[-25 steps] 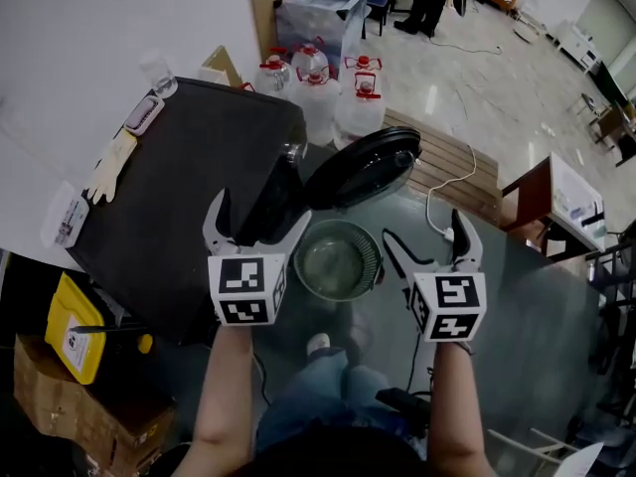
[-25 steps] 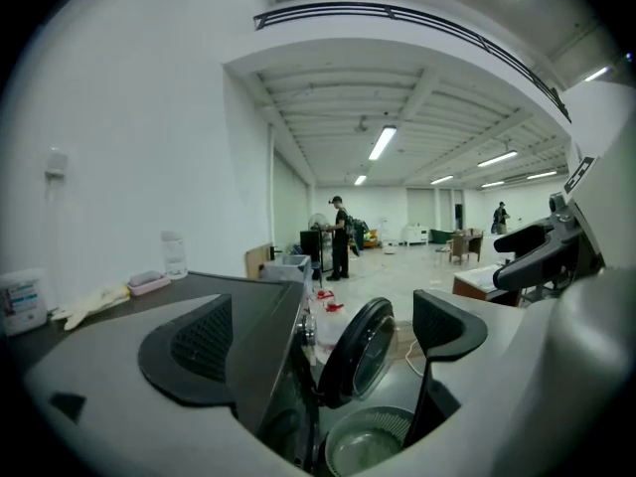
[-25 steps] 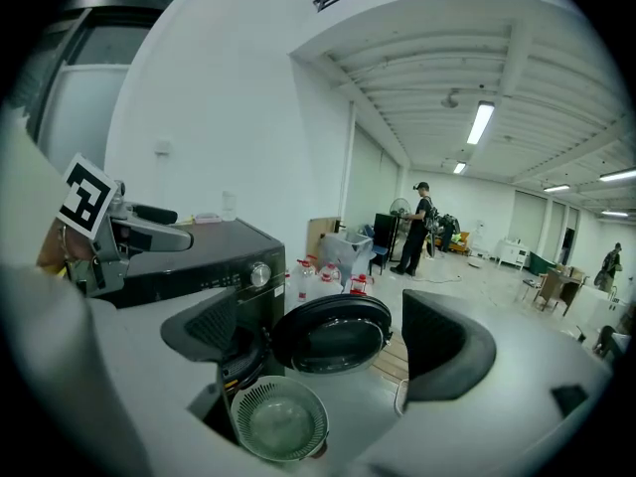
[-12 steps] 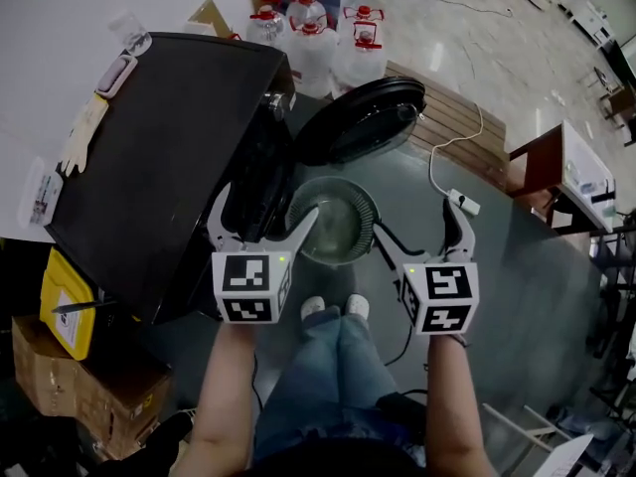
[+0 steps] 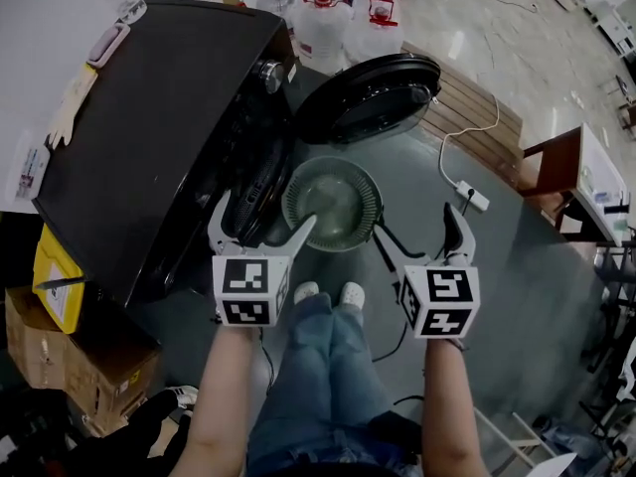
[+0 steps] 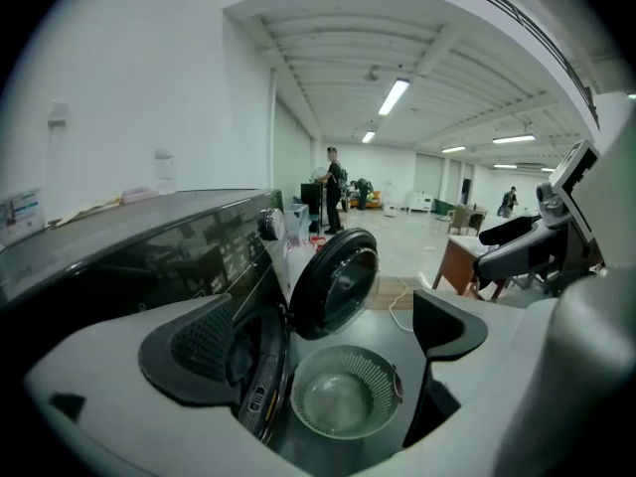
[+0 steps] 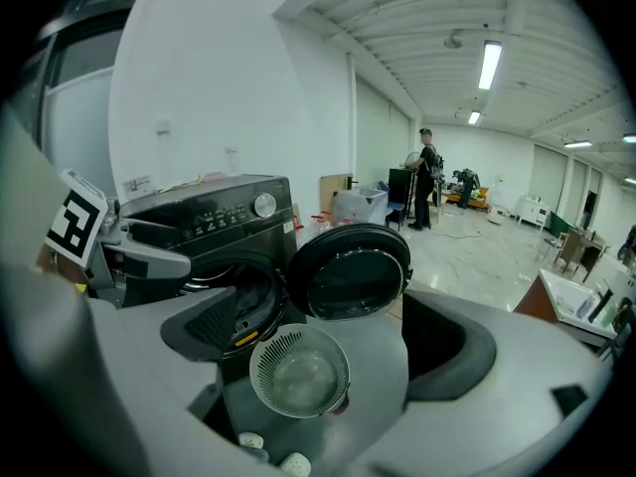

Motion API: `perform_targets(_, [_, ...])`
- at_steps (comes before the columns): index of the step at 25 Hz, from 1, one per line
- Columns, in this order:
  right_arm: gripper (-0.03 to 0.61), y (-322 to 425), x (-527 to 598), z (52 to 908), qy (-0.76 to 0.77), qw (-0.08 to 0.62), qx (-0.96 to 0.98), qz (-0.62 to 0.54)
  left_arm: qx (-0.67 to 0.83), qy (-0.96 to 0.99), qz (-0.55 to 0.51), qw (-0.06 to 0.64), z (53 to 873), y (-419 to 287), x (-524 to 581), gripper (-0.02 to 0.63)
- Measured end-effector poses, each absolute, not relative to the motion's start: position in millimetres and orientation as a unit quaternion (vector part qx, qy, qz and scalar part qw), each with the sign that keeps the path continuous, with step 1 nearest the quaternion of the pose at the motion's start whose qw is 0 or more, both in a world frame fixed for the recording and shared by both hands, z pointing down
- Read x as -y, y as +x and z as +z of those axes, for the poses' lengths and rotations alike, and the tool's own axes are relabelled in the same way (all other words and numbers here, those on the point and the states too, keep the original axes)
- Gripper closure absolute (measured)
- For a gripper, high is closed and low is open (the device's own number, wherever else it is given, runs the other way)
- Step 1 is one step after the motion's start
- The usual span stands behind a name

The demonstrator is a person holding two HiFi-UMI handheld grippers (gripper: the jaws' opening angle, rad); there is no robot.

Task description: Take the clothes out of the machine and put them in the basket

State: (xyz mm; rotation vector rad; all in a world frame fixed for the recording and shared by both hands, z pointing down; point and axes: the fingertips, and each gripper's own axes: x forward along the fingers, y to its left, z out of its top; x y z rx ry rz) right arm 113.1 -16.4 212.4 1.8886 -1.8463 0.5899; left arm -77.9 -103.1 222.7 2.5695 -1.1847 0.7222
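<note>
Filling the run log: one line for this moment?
stage: pre-grasp | machine door: open | basket: empty | left tool: open, empty | right tool: open, empty

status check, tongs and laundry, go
Left tongs open, empty; right tongs same. Round pale-green plastic basket empty on floor. Black washing machine: round door open, drum too dark to read. Nothing blocking the opening.

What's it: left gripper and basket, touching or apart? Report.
Apart. Right gripper view shows the left gripper raised beside the washer, the basket well below it.
</note>
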Motion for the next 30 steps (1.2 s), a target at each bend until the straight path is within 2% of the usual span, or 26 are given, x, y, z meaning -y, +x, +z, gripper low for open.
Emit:
perform_targets(12, [0.060, 128, 48, 305, 0.670, 0.209, 0.678, 0.218, 0.410, 0.861, 0.277, 0.119, 329, -73, 116, 0.046])
perform_targets(30, [0.060, 116, 68, 468, 0.653, 0.215, 0.677, 0.262, 0.427, 0.832, 0.318, 0.159, 487, -102, 141, 0.048])
